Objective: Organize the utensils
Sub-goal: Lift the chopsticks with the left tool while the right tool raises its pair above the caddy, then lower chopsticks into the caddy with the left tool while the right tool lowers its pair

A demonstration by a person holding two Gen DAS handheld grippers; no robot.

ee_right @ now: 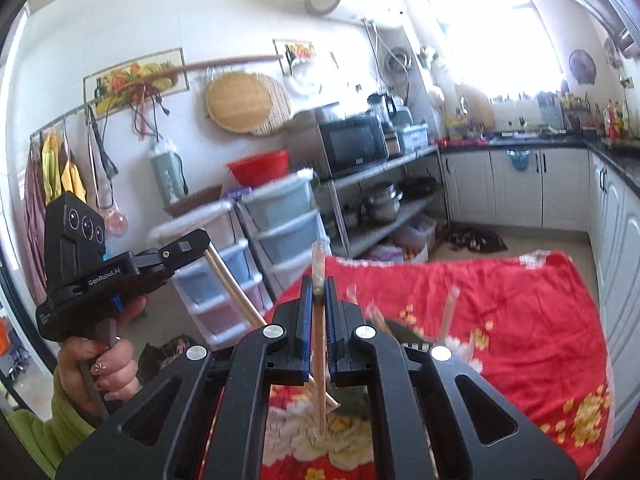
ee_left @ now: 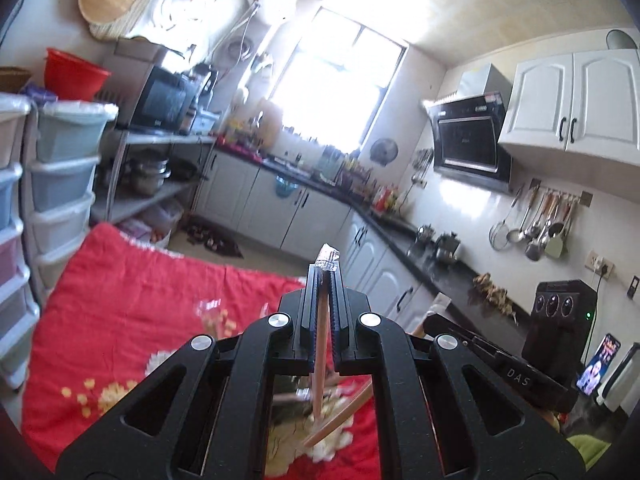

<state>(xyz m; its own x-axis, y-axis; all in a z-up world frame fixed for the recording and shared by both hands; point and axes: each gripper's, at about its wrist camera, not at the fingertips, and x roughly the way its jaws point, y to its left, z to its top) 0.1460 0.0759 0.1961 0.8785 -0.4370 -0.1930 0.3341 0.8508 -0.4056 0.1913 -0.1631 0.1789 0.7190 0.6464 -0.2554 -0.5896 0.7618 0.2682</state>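
Two grippers clenched, each on wrapped chopsticks. Left gripper (ee_left: 324,280) pinches one pair (ee_left: 320,360) at lower centre of its view, above the red floral cloth (ee_left: 132,300). Right gripper (ee_right: 319,296) pinches another pair (ee_right: 319,344), lower centre, wrapper tip poking above the jaws.

Printed in white on the left hand-held gripper (ee_right: 188,246): "GenRobot.AI". On the right hand-held gripper (ee_left: 434,316), seen from the left wrist: "DAS".
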